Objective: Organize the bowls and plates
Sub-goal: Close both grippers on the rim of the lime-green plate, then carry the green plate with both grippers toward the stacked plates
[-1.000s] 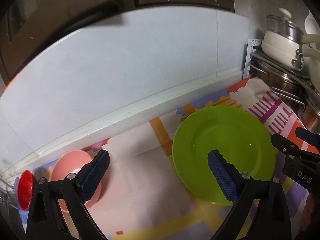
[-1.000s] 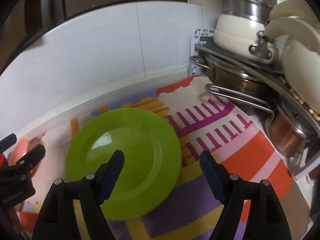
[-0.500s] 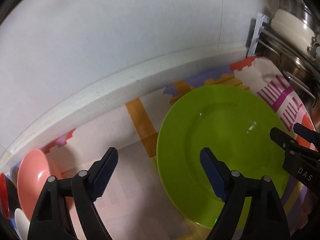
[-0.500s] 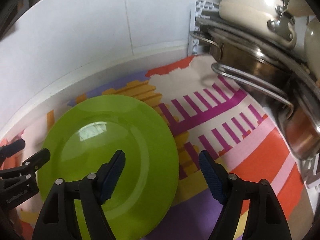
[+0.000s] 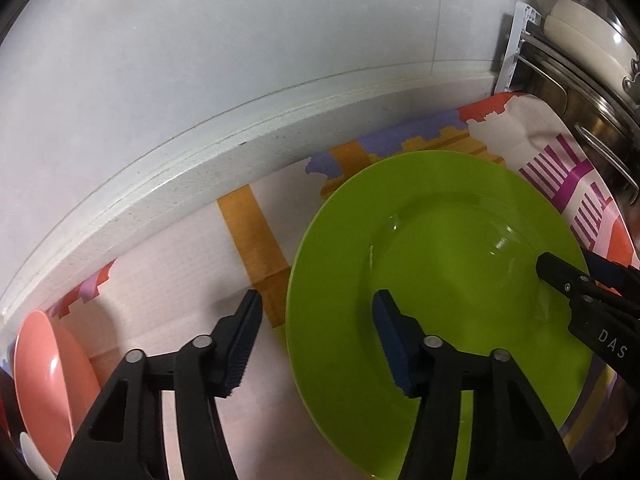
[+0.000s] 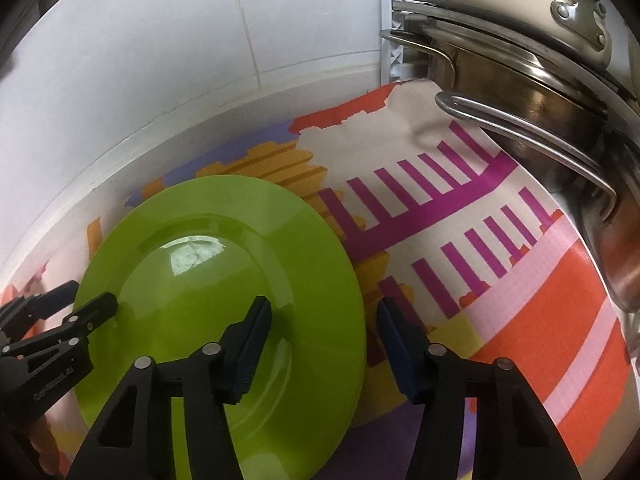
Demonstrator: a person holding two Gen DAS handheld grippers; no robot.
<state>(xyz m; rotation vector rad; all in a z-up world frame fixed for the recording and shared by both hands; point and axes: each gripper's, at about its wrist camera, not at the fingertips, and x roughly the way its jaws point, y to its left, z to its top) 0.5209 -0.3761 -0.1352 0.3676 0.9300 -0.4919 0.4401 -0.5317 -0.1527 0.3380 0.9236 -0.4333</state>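
Soft, even light is filling both views, and the white wall (image 5: 240,60) is reading bright at twelve o'clock. A pale window-like glare is sitting on the green plate (image 6: 192,258) at its ten o'clock. Fisheye bending is curving the counter ledge (image 5: 168,184), and dark vignetting is eating the corners. Steel pots (image 6: 520,92) at two o'clock are glinting; focus is staying fairly sharp.

One green plate (image 5: 436,280), one pink bowl (image 5: 44,380), two pots (image 6: 520,92).
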